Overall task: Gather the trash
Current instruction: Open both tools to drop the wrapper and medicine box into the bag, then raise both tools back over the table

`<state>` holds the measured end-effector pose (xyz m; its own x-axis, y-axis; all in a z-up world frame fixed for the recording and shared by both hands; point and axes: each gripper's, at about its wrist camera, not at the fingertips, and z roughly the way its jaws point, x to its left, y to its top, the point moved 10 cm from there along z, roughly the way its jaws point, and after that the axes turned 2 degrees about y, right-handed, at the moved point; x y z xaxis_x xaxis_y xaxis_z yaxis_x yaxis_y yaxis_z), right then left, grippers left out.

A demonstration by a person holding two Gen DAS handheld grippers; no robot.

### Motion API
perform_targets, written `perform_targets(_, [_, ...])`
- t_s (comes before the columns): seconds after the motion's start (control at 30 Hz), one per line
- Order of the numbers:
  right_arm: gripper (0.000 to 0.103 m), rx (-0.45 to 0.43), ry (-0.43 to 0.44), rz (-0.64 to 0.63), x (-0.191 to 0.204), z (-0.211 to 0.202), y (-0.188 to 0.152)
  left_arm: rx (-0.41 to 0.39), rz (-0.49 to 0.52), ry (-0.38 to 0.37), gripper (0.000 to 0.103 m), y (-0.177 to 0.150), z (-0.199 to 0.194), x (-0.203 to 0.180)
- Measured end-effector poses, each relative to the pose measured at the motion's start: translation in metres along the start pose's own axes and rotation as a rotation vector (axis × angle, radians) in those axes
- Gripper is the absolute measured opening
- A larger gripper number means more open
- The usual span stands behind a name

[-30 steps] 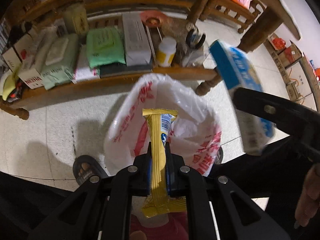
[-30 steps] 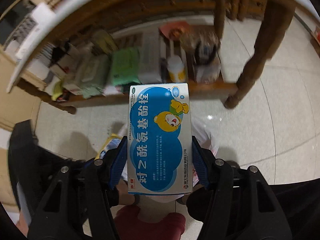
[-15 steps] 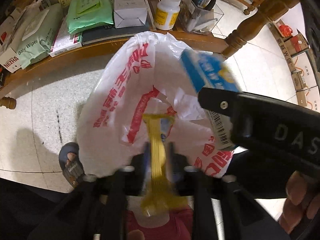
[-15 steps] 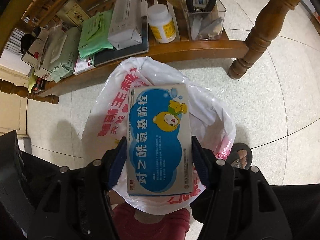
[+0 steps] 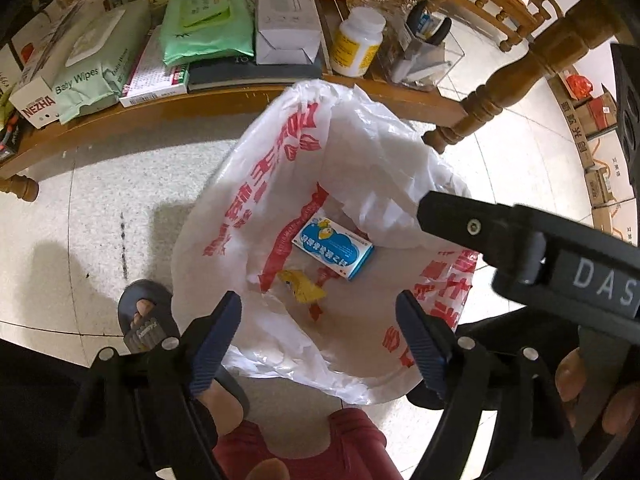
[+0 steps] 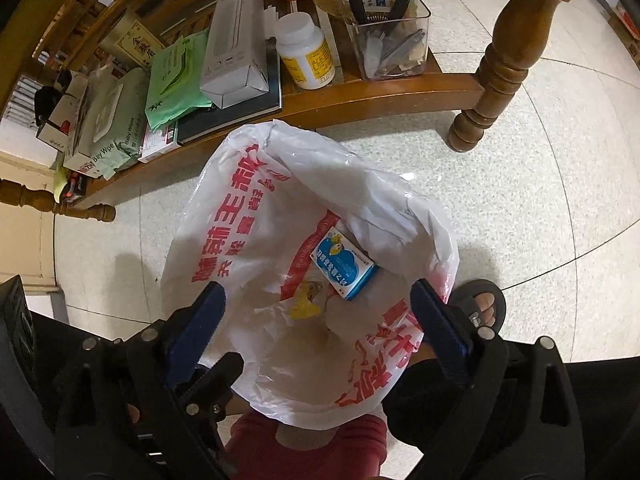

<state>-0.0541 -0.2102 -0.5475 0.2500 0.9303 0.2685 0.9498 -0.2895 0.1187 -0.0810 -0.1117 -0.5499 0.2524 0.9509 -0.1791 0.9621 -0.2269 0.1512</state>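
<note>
A white plastic bag (image 5: 280, 184) printed with red characters stands open on the tiled floor (image 5: 100, 200), and at its bottom lie a blue-and-white box (image 5: 333, 249) with a cartoon bear and, just beside it, a crumpled yellow wrapper (image 5: 301, 286). Both the left tongs (image 5: 320, 334) and the right tongs (image 6: 318, 328) hang over the bag's mouth, spread wide and holding nothing.

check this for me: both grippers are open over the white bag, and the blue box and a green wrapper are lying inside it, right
Not quite: the wrapper is yellow, not green, as the left wrist view shows. The rest holds: the left gripper and right gripper are open over the white bag, with the blue box inside.
</note>
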Motion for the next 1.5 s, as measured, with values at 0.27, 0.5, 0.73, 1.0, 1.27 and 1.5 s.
perform_targets(0.27, [0.091,-0.044,0.028,0.046,-0.004,-0.036,0.001,-0.144,-0.038,0.046,0.091,0.018,-0.04,0.01])
perform_targets(0.5, [0.091,-0.127,0.099,0.032,0.009,-0.093,0.002,-0.293,-0.064,0.035,0.095,0.039,-0.097,0.011])
perform_targets(0.73, [0.091,-0.187,0.107,-0.004,0.012,-0.143,0.003,-0.38,-0.091,0.008,0.095,0.046,-0.145,0.014])
perform_targets(1.0, [0.091,-0.263,0.107,-0.085,0.033,-0.201,0.015,-0.47,-0.114,0.006,0.095,0.057,-0.211,0.029])
perform_targets(1.27, [0.092,-0.344,0.104,-0.187,0.072,-0.259,0.046,-0.576,-0.11,0.005,0.095,0.091,-0.282,0.039])
perform_targets(1.5, [0.092,-0.399,0.066,-0.239,0.101,-0.288,0.088,-0.664,-0.085,0.056,0.095,0.142,-0.332,0.045])
